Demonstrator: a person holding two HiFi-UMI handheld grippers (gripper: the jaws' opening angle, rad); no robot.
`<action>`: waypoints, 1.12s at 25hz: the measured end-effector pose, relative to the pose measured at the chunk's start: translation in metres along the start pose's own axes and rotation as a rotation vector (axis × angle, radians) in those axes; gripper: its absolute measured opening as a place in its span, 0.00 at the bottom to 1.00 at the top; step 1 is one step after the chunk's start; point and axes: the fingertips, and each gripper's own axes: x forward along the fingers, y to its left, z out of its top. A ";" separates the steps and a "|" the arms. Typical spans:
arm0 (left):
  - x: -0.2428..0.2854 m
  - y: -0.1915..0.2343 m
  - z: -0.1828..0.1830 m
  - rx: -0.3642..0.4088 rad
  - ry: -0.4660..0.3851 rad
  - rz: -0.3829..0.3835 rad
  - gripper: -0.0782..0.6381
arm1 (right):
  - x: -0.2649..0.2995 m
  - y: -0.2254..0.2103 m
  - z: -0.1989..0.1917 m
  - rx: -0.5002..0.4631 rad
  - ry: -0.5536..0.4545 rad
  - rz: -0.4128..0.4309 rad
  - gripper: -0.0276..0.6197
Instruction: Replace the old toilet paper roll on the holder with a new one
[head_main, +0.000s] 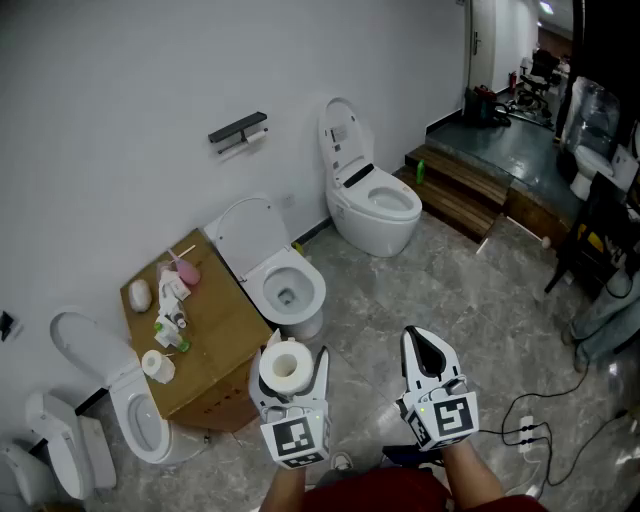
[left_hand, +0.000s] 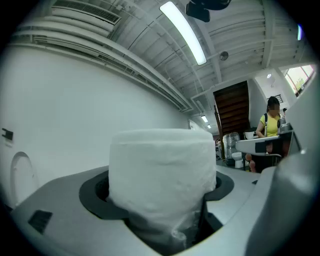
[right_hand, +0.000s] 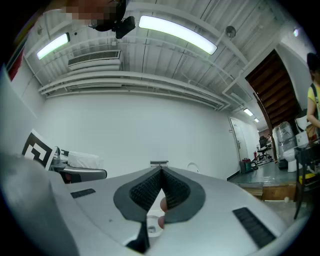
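Observation:
A full white toilet paper roll (head_main: 285, 368) stands upright between the jaws of my left gripper (head_main: 290, 362), which is shut on it. The left gripper view shows the roll (left_hand: 162, 172) filling the gap between the grey pads (left_hand: 95, 192). My right gripper (head_main: 425, 350) is held beside it, to the right, shut with nothing in it; its ribbed pads (right_hand: 172, 187) meet at the tips. The dark paper holder (head_main: 240, 130) is fixed to the white wall far ahead, with a bit of white below its bar. It shows small in the right gripper view as the holder (right_hand: 159, 163).
A toilet with a raised lid (head_main: 285, 285) stands straight ahead, another toilet (head_main: 370, 195) farther right, and a third (head_main: 125, 400) at the left. A wooden table (head_main: 225, 335) with a small roll (head_main: 155, 365) and bottles lies left of my grippers. Cables (head_main: 560, 410) cross the floor at right.

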 end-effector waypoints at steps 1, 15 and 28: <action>0.001 -0.006 -0.002 -0.002 0.001 -0.004 0.74 | -0.002 -0.004 -0.001 0.000 0.000 0.000 0.06; 0.024 -0.086 -0.010 -0.018 0.019 0.024 0.74 | -0.006 -0.082 -0.006 0.025 -0.012 0.038 0.06; 0.111 -0.095 -0.023 -0.029 0.027 0.008 0.74 | 0.067 -0.123 -0.019 0.021 0.005 0.044 0.06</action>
